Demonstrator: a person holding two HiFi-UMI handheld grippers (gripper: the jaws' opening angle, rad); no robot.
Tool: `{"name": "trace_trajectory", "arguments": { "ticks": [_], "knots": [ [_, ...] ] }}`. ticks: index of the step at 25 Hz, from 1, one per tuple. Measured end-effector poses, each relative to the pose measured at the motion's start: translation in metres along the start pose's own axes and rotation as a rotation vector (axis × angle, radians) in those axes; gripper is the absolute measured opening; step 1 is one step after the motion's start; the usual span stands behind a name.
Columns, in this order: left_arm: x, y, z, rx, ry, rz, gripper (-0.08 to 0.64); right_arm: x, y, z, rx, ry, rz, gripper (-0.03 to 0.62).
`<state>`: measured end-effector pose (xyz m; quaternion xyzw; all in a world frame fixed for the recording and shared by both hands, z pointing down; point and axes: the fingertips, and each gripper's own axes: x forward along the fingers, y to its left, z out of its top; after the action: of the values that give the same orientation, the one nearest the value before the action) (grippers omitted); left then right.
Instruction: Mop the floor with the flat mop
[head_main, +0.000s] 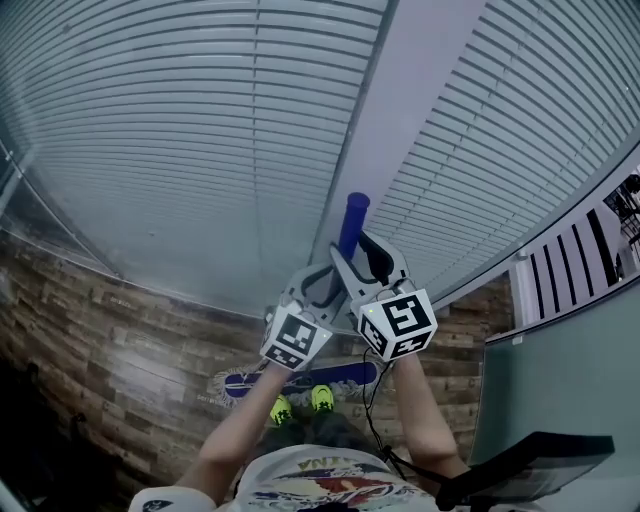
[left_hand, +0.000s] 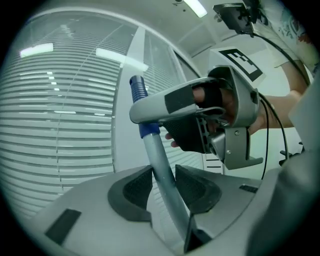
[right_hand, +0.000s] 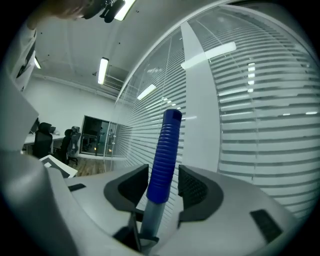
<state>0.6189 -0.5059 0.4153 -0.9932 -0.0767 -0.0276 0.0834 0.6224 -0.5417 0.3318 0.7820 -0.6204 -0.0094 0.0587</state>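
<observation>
Slatted blinds (head_main: 150, 150) fill the glass wall ahead, with a brown plank floor (head_main: 120, 350) beneath. The mop stands almost upright. Its flat mop head (head_main: 250, 384) lies on the floor far below the fingers, just ahead of a pair of yellow-green shoes (head_main: 281, 410).

The left gripper (left_hand: 163, 175) has its fingers (left_hand: 135, 192) closed on the bare pole (left_hand: 155, 150). Directly above it, the right gripper (right_hand: 162, 172) holds the blue grip (right_hand: 167, 150), and both pads appear to touch it near its lower edge.

**Risks**
- The pole looks like smooth, pale, round metal. It could twist or slide between the left fingers on a hard push.
- The right fingers sit close to where the grip ends. A small slip downward would put them on the thinner pole, and the hold would probably go loose.
- The two grippers are nearly touching, so there is little leverage. The mop head may swivel or lift at one end, and the grippers could knock together.
- The top of the handle stands close to the blinds and might rattle the thin slats.

**Materials**
- The grip is a ribbed, rubbery-looking cylinder.
- The finger pads are dark, finely textured and curved.
- The mop head is a long blue bar edged with pale fringe.
- The planks have a slight sheen.
</observation>
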Motion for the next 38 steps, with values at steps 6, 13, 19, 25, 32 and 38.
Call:
{"name": "trace_trajectory", "arguments": {
  "ticks": [6,13,19,25,32,38],
  "knots": [
    [-0.038,-0.036,0.007,0.024,-0.006,0.004,0.135,-0.033,0.036,0.023,-0.058,-0.034,0.016,0.164],
    [-0.081,-0.102,0.022,0.071,0.014,0.036,0.133,-0.108,0.075,0.034,-0.078,-0.074,0.083,0.163],
    [-0.121,-0.22,0.082,0.158,-0.183,-0.024,0.143,-0.238,0.092,0.033,0.034,-0.133,0.162,0.144],
    [-0.134,-0.325,0.091,0.214,-0.104,-0.043,0.152,-0.352,0.125,0.021,0.068,-0.181,0.224,0.135],
    [-0.169,-0.411,0.091,0.146,-0.116,-0.02,0.15,-0.443,0.164,0.007,0.024,-0.173,0.269,0.132],
    [-0.198,-0.467,0.072,0.105,-0.083,-0.024,0.11,-0.506,0.205,-0.005,0.02,-0.212,0.324,0.132]
  ]
}}
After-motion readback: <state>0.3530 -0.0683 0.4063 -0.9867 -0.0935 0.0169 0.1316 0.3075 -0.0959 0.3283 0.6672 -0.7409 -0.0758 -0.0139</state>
